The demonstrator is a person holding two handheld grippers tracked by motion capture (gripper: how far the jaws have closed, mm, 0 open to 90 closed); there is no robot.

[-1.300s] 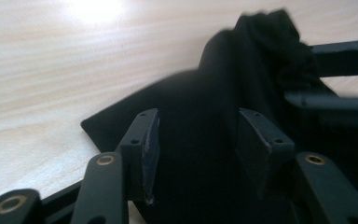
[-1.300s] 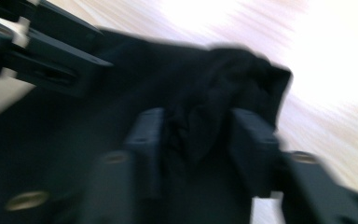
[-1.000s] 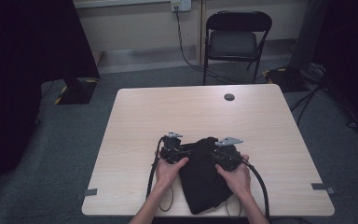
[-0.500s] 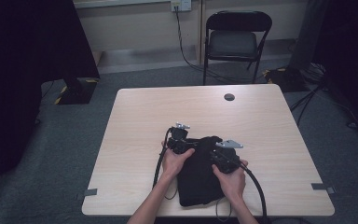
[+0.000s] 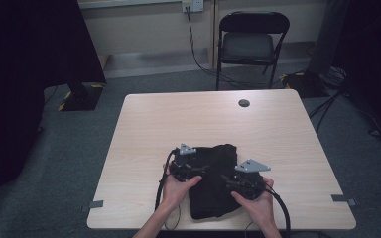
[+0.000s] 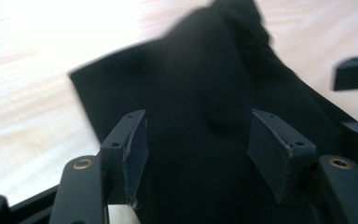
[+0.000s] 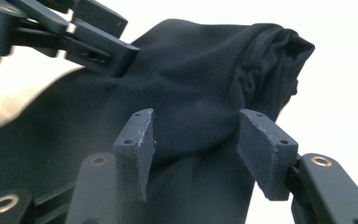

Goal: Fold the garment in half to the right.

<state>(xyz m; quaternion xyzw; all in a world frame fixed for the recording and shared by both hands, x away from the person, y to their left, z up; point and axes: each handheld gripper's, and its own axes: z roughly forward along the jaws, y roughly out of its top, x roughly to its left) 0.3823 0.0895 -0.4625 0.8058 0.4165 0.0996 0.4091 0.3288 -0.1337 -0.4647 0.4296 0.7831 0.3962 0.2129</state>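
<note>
Because the black garment (image 5: 213,181) lies folded on the near part of the worktop (image 5: 278,134), with its long axis running from the near edge toward the far side, both hand-held grippers sit right over it rather than off to one side. Its bunched end points away from the person and its flatter end lies close to the near edge. In the left gripper view the cloth (image 6: 214,116) spreads ahead of and beneath the jaws; in the right gripper view the same cloth (image 7: 205,107) fills the space ahead, its gathered end at the upper right.

The left hand-held gripper (image 5: 191,171) rests at the garment's left edge, and the right hand-held gripper (image 5: 238,184) over its right half, slightly nearer the person. The 2 are close together, the left one's jaws showing in the upper left of the right gripper view.

Both have just been opening. The left hand-held gripper (image 6: 200,149) has its jaws parted with cloth below but nothing pinched between the pads, and the right hand-held gripper (image 7: 196,149) is likewise parted and free of the fabric.

Judging from this, either hand could take the next grasp, the left being nearer the far bunched end.
</note>
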